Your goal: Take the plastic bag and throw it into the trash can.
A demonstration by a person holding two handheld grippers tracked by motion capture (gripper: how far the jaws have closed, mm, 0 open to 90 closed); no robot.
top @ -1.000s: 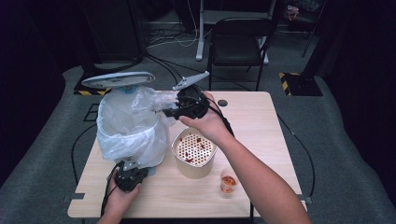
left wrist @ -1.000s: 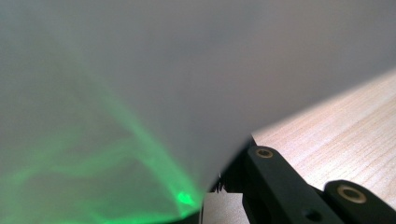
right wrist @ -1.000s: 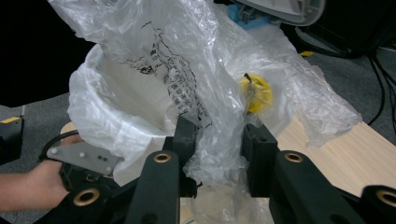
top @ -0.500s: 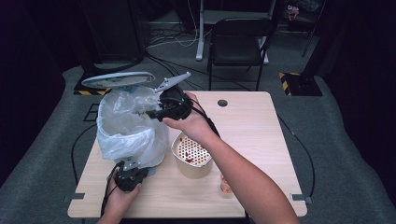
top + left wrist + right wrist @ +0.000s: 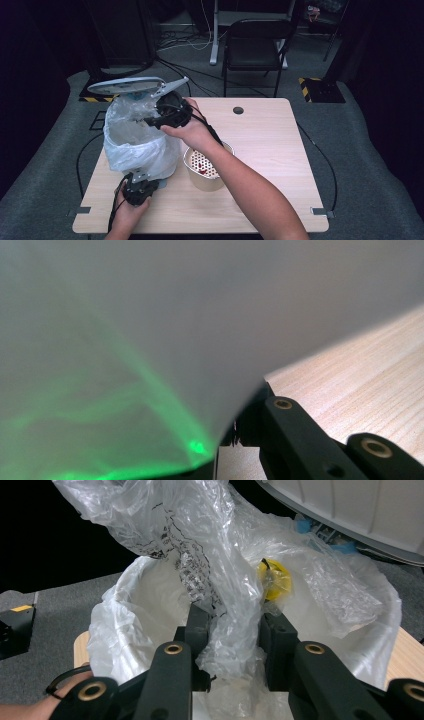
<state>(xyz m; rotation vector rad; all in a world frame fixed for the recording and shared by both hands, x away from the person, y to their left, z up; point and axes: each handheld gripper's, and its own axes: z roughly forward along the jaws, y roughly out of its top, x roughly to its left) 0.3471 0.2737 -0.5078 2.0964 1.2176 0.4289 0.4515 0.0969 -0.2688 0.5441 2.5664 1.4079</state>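
Observation:
A bin lined with a white plastic liner (image 5: 137, 145) stands at the table's left, its round lid (image 5: 127, 86) tipped up behind it. My right gripper (image 5: 151, 120) hangs over the bin's mouth, shut on a crumpled clear plastic bag (image 5: 220, 580) with black print; the right gripper (image 5: 232, 630) points down into the liner (image 5: 135, 610). Something yellow (image 5: 274, 580) shows through the plastic. My left gripper (image 5: 137, 184) rests on the table at the bin's foot, shut, one black finger (image 5: 287, 432) against the white bin wall (image 5: 175, 330). What lies between its pads is hidden.
A beige tub with a perforated insert and red bits (image 5: 202, 170) stands right of the bin, under my right forearm. The wooden table (image 5: 270, 145) has a round hole (image 5: 238, 110) at the back. A black folding chair (image 5: 255, 47) stands beyond it.
My right gripper has carried the clear plastic leftward from beside the bin to over its mouth. The forearm now covers the small cup at the table's front. The left gripper has stayed put.

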